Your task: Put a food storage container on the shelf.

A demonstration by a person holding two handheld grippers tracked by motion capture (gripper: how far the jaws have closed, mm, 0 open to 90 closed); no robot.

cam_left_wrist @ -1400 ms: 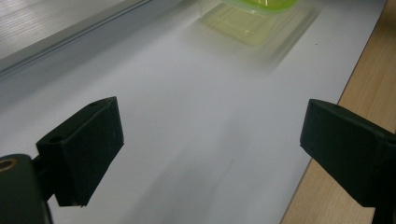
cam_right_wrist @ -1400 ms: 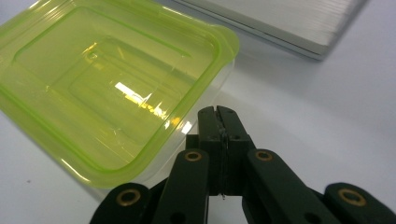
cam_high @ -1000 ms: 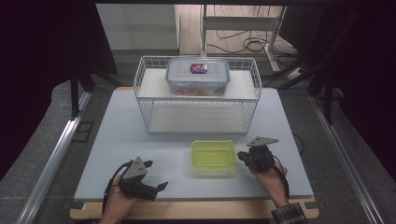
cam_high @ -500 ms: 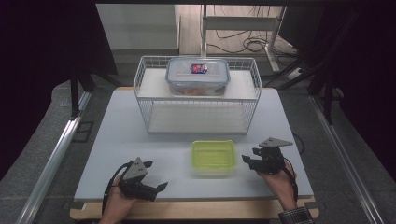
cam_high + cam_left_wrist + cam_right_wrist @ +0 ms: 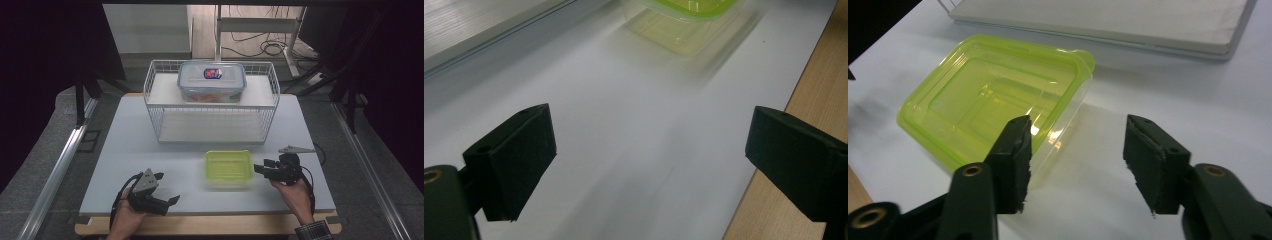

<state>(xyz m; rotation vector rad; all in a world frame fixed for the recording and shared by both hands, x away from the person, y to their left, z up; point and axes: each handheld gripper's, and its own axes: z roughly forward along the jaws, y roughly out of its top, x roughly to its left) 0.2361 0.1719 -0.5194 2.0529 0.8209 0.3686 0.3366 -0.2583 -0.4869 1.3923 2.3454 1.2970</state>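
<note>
A clear container with a lime-green lid (image 5: 228, 167) lies on the white table near its front edge. To its right, my right gripper (image 5: 260, 168) points at its side, a small gap away. In the right gripper view the jaws (image 5: 1075, 150) stand open; they have just been closing a little, with only bare table between them. There the container (image 5: 993, 95) lies just past the left jaw. At the front left my left gripper (image 5: 167, 188) rests wide open over bare table (image 5: 649, 150), with the container (image 5: 684, 20) farther off.
A white wire basket (image 5: 161, 125) stands at the back middle of the table, with a clear lidded box (image 5: 212, 81) on its upper shelf. The basket's base (image 5: 1098, 20) lies just beyond the container. A wooden strip (image 5: 210, 225) runs along the table's front edge.
The right gripper's jaws, shut at the container's right edge a second ago, have opened and drawn slightly back to the right. The left gripper and the container have not moved.
</note>
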